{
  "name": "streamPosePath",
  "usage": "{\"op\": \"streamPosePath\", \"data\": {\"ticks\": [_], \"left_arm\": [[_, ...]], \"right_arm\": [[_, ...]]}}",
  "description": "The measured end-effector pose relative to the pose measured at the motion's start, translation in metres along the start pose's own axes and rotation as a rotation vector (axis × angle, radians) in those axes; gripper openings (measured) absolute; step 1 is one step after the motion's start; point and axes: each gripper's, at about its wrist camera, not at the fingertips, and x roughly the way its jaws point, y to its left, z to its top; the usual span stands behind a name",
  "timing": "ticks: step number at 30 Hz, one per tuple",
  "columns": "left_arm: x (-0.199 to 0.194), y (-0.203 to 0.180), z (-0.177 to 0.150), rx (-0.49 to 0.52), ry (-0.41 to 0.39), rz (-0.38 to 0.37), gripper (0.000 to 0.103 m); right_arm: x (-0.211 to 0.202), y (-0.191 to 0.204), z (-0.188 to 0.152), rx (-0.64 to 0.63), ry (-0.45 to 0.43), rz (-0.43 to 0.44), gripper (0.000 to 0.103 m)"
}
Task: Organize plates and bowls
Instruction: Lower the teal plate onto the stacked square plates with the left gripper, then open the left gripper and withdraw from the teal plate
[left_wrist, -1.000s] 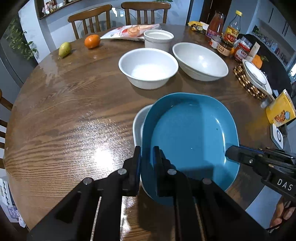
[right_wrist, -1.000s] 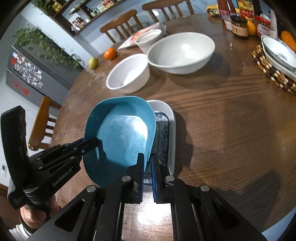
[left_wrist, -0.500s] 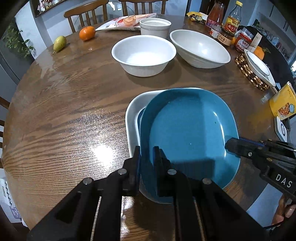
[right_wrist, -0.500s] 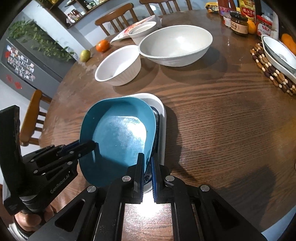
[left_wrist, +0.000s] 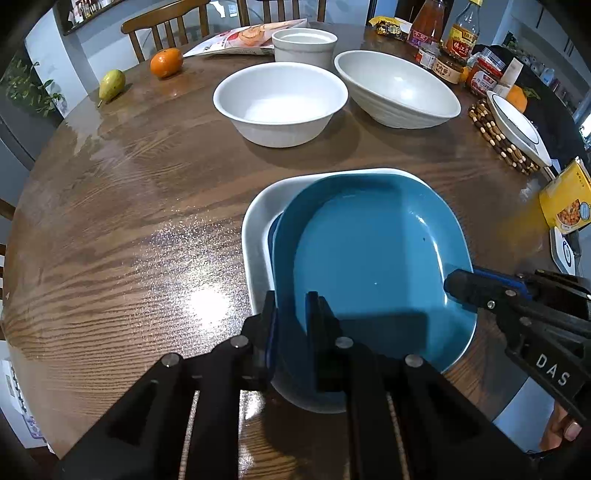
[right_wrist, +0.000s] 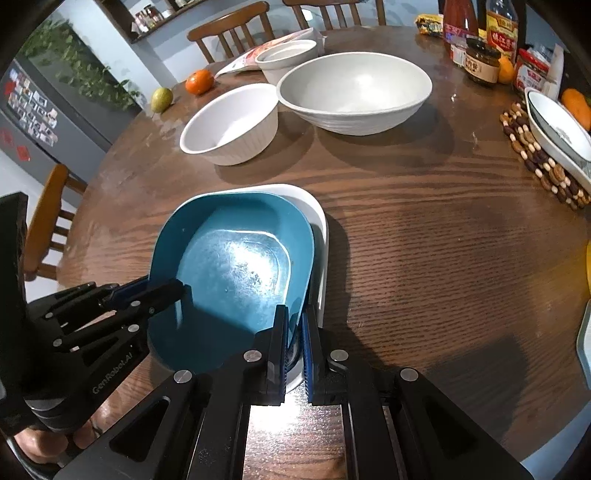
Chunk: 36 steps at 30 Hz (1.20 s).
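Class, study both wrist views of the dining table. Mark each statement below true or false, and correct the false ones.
1. Both grippers grip the blue plate. True: left gripper, right gripper.
2. The blue plate sits over a white dish. True.
3. The blue plate holds food. False: it is empty.
4. An orange lies beside a pear. True.
5. The white bowls are stacked. False: the round bowl and wide bowl stand separately.

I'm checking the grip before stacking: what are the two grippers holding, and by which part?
Both hold the blue plate by its rim: the left gripper on the near edge, the right gripper on its right edge, above the white dish.
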Motion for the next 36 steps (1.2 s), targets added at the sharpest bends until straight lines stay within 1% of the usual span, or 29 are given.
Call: {"op": "streamPosePath", "data": {"ticks": [11, 13, 18, 21, 26, 36], "left_arm": [[0.0008, -0.0015, 0.0005, 0.007, 0.0, 0.008, 0.011], [0.0009, -0.003, 0.0012, 0.006, 0.0, 0.004, 0.015], [-0.0009, -0.0025, 0.0015, 0.002, -0.015, 0.011, 0.019], [-0.0016, -0.0011, 0.0025, -0.004, -0.02, 0.009, 0.019], [-0.0029, -0.002, 0.002, 0.001, -0.029, 0.02, 0.02], [-0.0076, -0.0041, 0.0024, 0.014, -0.048, 0.03, 0.03]], "right_arm": [[0.0032, 0.007, 0.0026, -0.028, 0.008, -0.042, 0.008], [0.0033, 0.0083, 0.0023, -0.029, 0.009, -0.045, 0.008], [0.0032, 0.0067, 0.002, -0.012, 0.004, -0.034, 0.008], [0.0015, 0.0053, 0.0017, -0.003, -0.004, -0.029, 0.008], [-0.0021, 0.0067, 0.0016, -0.015, -0.014, -0.046, 0.008], [-0.002, 0.008, 0.003, -0.022, -0.009, -0.057, 0.008]]}}
